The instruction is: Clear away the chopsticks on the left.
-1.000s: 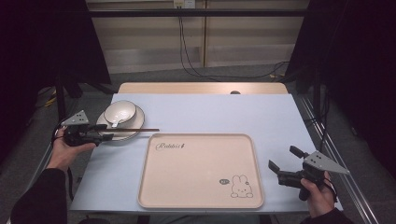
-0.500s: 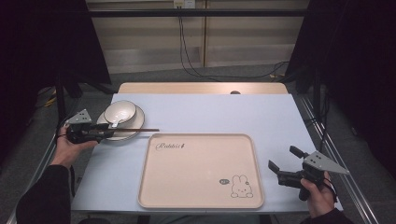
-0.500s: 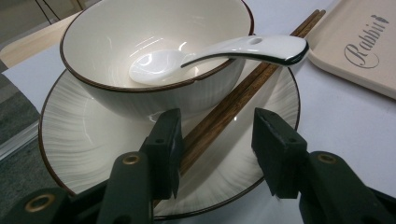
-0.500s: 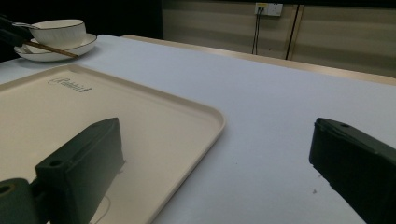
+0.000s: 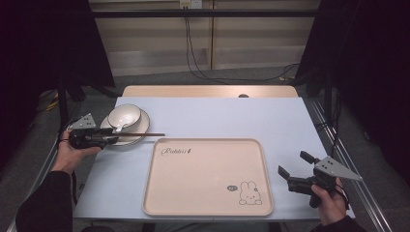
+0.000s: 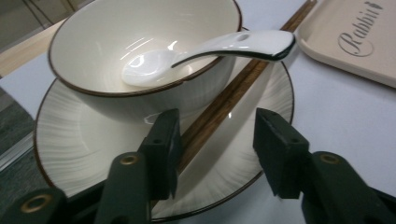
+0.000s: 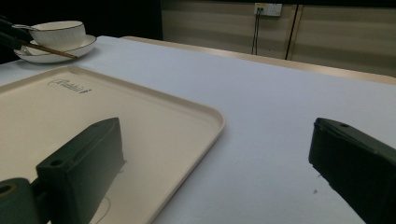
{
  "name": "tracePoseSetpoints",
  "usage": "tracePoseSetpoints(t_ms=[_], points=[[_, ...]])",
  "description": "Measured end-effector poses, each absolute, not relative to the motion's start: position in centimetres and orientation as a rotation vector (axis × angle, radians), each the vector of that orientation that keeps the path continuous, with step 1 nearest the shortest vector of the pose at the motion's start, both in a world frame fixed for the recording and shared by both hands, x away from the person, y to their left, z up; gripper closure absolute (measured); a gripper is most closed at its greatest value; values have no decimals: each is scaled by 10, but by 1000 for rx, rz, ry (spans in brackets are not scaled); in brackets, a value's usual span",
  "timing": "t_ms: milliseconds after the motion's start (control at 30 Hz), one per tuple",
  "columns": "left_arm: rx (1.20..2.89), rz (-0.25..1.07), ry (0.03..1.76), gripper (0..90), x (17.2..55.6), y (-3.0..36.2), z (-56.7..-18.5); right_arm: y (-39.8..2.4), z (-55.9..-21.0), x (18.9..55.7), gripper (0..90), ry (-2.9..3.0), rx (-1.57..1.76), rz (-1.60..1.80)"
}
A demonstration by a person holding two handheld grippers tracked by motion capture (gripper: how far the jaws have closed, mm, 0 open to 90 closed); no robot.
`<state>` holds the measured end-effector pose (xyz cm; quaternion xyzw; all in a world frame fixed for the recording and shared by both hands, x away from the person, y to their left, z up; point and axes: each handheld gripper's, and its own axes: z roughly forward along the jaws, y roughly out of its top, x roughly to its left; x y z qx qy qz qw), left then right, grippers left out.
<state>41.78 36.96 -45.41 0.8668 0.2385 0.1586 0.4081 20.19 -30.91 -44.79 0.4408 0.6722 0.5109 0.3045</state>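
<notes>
Worktop [image 5: 212,113] is pale blue, with the cream tray [image 5: 208,176] flat on its near middle, a rabbit print in the tray's near-right corner and script lettering at its far-left. Far-left of the tray and just beside its corner sits the white plate [image 5: 140,137] with a dark rim; the white bowl [image 5: 124,116] stands upright on it, toward the plate's far side. White ceramic spoon [image 6: 205,52] lies in the bowl, scoop down inside and handle resting over the rim on the tray side. Wooden chopsticks [image 5: 145,135] lie across the plate's near part, beside the bowl's foot, tips sticking out past the plate rim toward the tray. Left gripper [image 6: 217,149] is at the plate's left edge, level and pointing along the chopsticks: fingers have just been closing but are still released. The chopsticks run between them, right against the left finger [image 6: 161,149], with a clear gap to the other; not pinched. Right gripper [image 5: 296,169] is held near the worktop's near-right corner, right of the tray and apart from it, fingers spread wide with nothing between them.
</notes>
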Motion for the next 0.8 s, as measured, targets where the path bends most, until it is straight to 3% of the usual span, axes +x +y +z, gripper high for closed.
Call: tracePoseSetpoints(t_ms=[100, 233, 467, 800], points=[[2208, 379, 570, 570, 418, 369, -454, -309, -448, 202, 27, 1784, 1168, 1356], [2202, 374, 569, 554, 419, 368, -455, -309, -448, 202, 26, 1778, 1167, 1352], [2244, 375, 539, 656, 419, 360, -454, -309, -448, 202, 26, 1779, 1172, 1354], [2279, 321, 536, 670, 425, 347, -457, -309, -449, 203, 26, 1782, 1184, 1357]])
